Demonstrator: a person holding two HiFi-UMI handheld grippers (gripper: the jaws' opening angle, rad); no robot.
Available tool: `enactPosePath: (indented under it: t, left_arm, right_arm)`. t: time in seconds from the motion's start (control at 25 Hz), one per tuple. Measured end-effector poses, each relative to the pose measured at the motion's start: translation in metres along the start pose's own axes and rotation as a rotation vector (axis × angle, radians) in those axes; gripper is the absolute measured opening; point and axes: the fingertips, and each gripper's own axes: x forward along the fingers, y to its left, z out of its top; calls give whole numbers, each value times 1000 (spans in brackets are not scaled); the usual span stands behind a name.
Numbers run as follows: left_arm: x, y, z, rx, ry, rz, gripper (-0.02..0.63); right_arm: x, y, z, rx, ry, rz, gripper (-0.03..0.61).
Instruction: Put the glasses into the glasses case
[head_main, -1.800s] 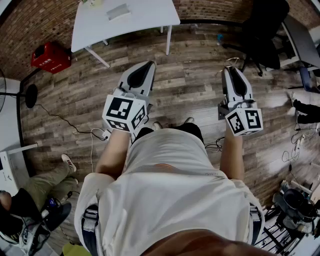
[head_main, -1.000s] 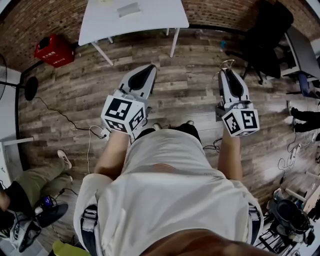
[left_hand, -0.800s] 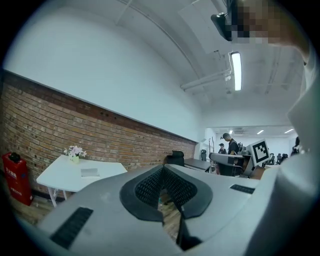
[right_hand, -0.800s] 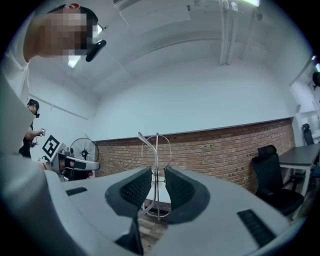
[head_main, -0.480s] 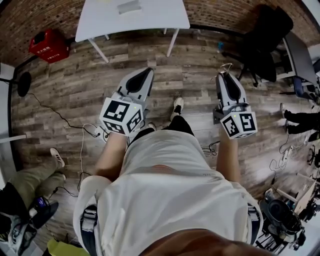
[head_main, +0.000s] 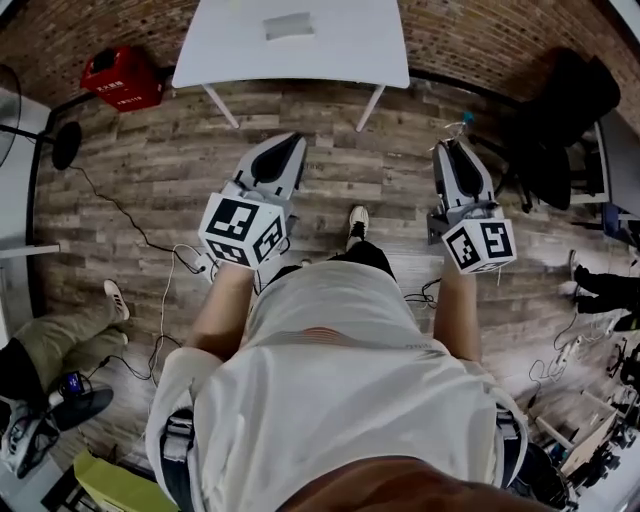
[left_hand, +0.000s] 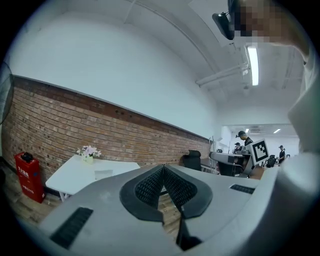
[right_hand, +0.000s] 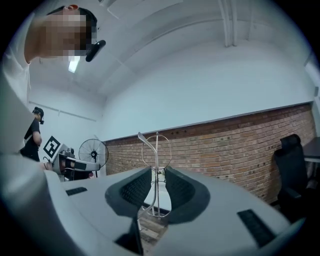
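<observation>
My right gripper (head_main: 447, 144) is held level over the wooden floor, shut on the thin wire-frame glasses (head_main: 461, 124). In the right gripper view the glasses (right_hand: 156, 148) stand upright between the pads of the right gripper (right_hand: 158, 169), their lens rim rising above the tips. My left gripper (head_main: 299, 136) is level beside it, shut and holding nothing. In the left gripper view the left gripper (left_hand: 163, 166) has its pads meeting at the tip. A flat grey glasses case (head_main: 289, 25) lies on the white table (head_main: 350, 50) ahead, out of reach; this case (left_hand: 104, 173) also shows small in the left gripper view.
A small flower pot (left_hand: 88, 152) stands on the table (left_hand: 75, 175). A red box (head_main: 122, 77) sits at the brick wall on the left, a black office chair (head_main: 570, 105) on the right. Cables (head_main: 130, 225) trail over the floor. A seated person's legs (head_main: 55, 345) are at the left.
The person has walked forward: the white table has come nearer and slid down and right in the head view. Both grippers travelled along, level, with the glasses still held.
</observation>
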Motion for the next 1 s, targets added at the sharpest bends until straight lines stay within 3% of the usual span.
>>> enactPosePath:
  t: [0.48,1.0]
  left_arm:
    - [113,17,33,21,3,54,14]
    - [222,52,52,62,35,170,14]
  right_arm:
    - [87,-99,21,21,-10,76,140]
    - [178,-203,3,108,6,155,140]
